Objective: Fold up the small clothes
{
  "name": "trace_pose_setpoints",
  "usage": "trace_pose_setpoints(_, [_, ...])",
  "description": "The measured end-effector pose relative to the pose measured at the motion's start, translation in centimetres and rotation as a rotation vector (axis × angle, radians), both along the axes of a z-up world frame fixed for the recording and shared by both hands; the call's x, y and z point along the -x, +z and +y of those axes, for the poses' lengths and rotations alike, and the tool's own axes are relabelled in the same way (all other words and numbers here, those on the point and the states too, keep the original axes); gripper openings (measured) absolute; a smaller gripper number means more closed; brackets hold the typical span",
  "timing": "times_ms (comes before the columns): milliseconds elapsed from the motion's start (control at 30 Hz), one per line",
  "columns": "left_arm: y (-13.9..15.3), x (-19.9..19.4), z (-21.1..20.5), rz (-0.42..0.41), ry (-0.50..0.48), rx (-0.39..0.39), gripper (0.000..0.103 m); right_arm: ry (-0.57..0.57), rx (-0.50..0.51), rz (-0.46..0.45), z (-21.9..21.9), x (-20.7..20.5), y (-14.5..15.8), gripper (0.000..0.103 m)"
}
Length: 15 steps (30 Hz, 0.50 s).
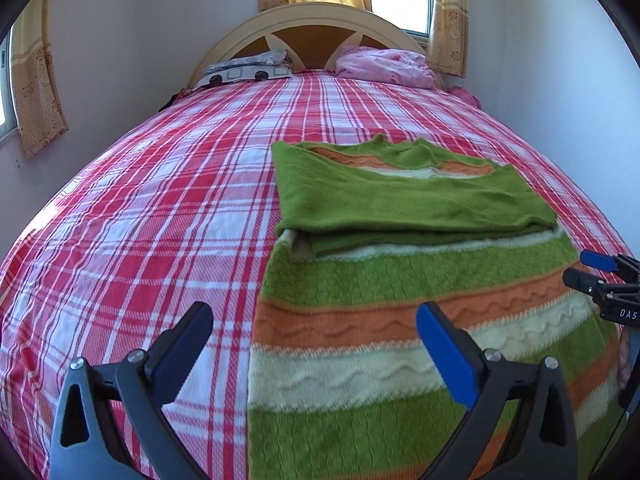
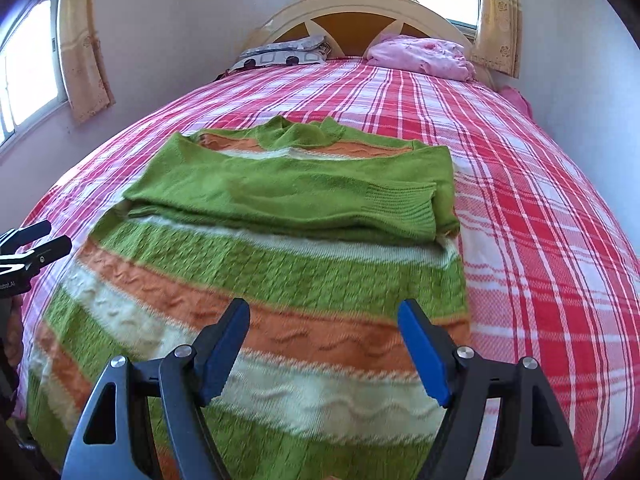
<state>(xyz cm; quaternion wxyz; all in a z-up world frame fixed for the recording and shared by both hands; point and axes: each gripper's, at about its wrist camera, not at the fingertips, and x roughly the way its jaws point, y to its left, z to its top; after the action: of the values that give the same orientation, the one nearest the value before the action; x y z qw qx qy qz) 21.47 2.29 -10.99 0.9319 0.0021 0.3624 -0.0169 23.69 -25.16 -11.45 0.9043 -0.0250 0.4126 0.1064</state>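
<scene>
A striped knit sweater (image 1: 420,292), green, orange and cream, lies flat on the bed; it also shows in the right wrist view (image 2: 280,280). Both green sleeves (image 2: 296,196) are folded across its chest, below the collar (image 2: 304,132). My left gripper (image 1: 316,316) is open and empty, hovering over the sweater's lower left edge. My right gripper (image 2: 324,312) is open and empty, above the sweater's lower right part. The right gripper also shows at the right edge of the left wrist view (image 1: 596,270), and the left gripper at the left edge of the right wrist view (image 2: 40,240).
The bed has a red and white plaid sheet (image 1: 160,200). A patterned pillow (image 1: 248,68) and a pink pillow (image 1: 384,66) lie by the arched headboard (image 1: 312,24). Walls stand close on both sides, with curtained windows (image 2: 24,64).
</scene>
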Motion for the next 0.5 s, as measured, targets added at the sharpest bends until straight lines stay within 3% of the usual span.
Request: trace_pose_setpoints(500, [-0.9,5.6,-1.2,0.03,-0.054,-0.021,0.103,0.026,0.059,0.012,1.3,5.7,-0.2,0.077])
